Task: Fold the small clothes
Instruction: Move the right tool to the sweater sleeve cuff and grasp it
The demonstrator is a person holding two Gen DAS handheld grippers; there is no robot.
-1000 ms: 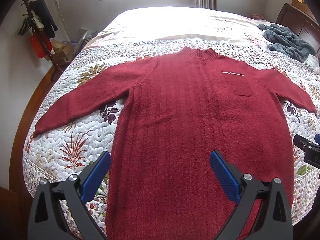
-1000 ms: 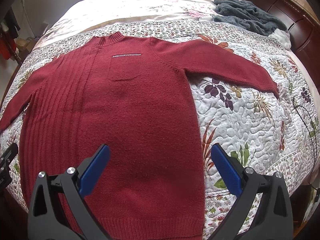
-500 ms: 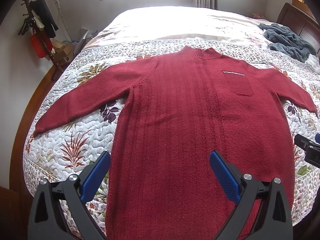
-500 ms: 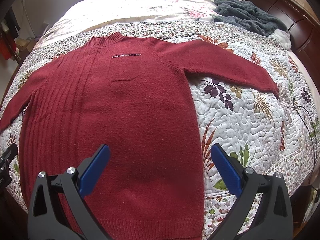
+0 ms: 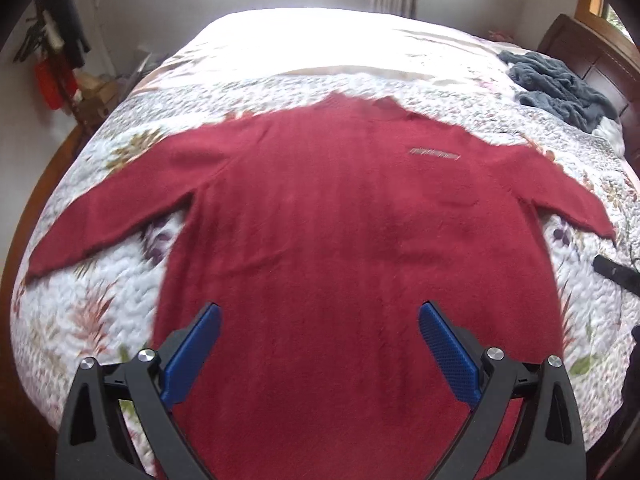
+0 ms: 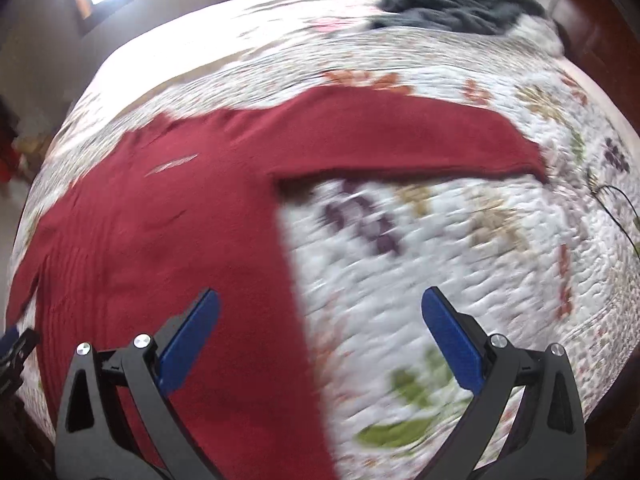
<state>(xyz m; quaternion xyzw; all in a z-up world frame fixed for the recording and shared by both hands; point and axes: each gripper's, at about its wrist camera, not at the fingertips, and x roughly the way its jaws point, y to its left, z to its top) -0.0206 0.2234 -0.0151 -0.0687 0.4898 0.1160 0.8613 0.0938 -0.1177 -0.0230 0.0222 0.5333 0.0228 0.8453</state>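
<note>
Nearest the cameras, the left gripper (image 5: pixel 318 350) hung spread wide and empty above the lower body of the red sweater (image 5: pixel 352 240), and the right gripper (image 6: pixel 320 340), likewise spread and empty, straddled the sweater's side edge. Beyond, the sweater lay flat on the floral quilt (image 6: pixel 460 260), hem near, collar far, sleeves spread sideways. Farther off lay a grey blanket (image 5: pixel 560 84)
</note>
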